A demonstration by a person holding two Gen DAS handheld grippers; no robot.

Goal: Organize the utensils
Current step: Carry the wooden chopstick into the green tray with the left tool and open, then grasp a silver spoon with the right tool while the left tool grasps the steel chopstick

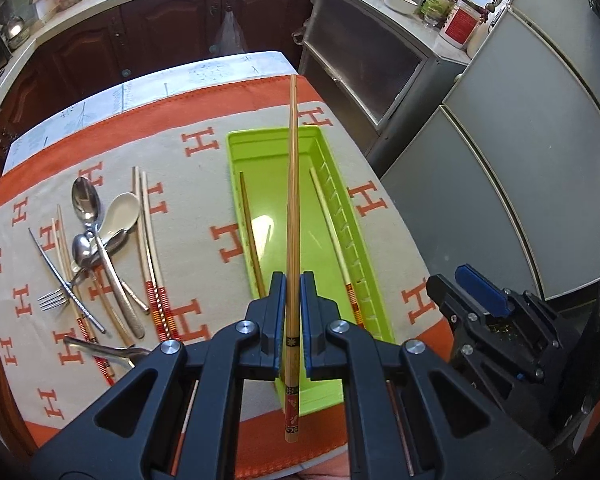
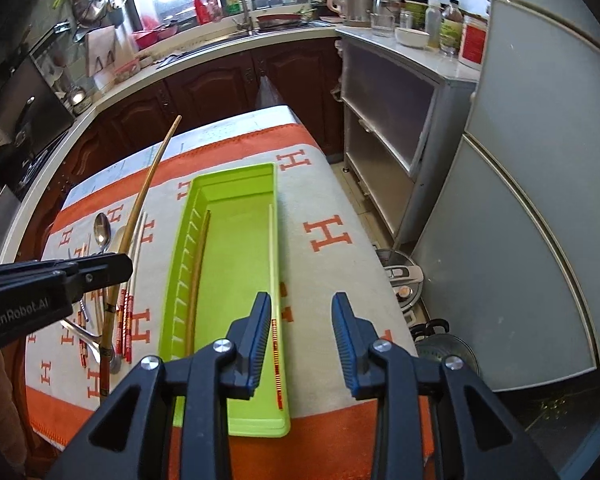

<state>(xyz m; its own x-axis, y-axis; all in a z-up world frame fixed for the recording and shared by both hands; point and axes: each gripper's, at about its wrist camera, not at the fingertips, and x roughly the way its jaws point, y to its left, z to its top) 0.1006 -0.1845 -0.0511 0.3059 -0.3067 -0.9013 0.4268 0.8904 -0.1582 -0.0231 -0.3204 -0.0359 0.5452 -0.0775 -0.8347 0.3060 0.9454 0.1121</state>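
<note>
My left gripper is shut on a bamboo chopstick and holds it lengthwise above the green tray. The same chopstick shows raised at the left of the right wrist view, held by the left gripper. Two chopsticks lie in the tray, a brown one along the slotted side and a pale one along the other. My right gripper is open and empty above the tray's near end. Loose spoons, a fork and more chopsticks lie left of the tray.
The table carries an orange and beige H-patterned cloth. A grey fridge and a shelf unit stand at the right, with a pressure cooker on the floor. Dark cabinets and a sink counter lie beyond the table.
</note>
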